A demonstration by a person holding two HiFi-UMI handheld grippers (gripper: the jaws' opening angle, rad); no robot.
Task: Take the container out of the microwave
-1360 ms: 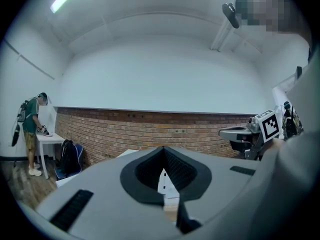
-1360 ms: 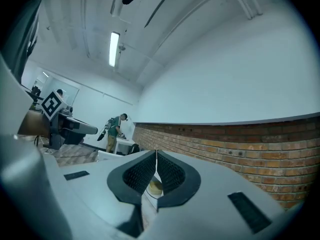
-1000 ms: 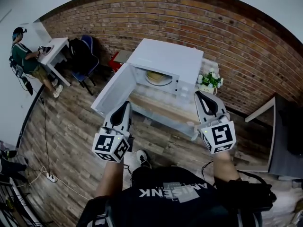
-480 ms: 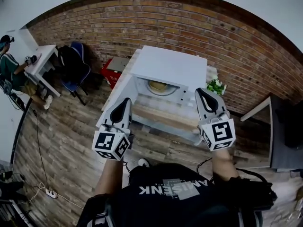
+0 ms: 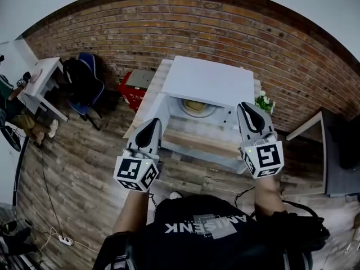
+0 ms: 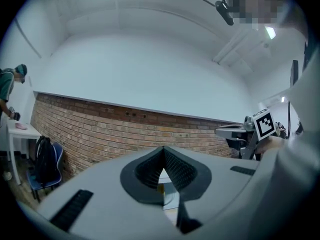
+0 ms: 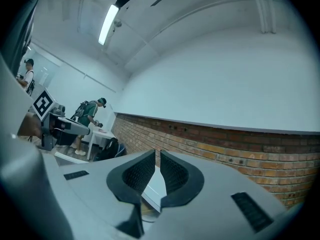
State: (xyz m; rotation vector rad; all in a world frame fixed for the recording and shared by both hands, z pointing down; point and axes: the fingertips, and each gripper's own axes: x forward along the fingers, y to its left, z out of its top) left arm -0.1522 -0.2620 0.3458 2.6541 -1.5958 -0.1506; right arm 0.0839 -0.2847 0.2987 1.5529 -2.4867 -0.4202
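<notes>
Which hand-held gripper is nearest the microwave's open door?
The left hand-held gripper: the open door stands just ahead of it; the right hand-held gripper sits at the far side of the microwave.

Both arms extend forward, left gripper [image 5: 152,125] and right gripper [image 5: 248,108] held level, fingers [image 6: 148,169] pressed together.

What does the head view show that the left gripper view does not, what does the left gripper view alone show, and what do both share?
Only the head view: the whole microwave, door open, with the container inside, the potted plant and the wearer's black shirt. Only the left gripper view: the ceiling light and the meeting tips of the left tool, shut and empty. Both: the brick wall, the blue chair, the white desk and the right tool.
</notes>
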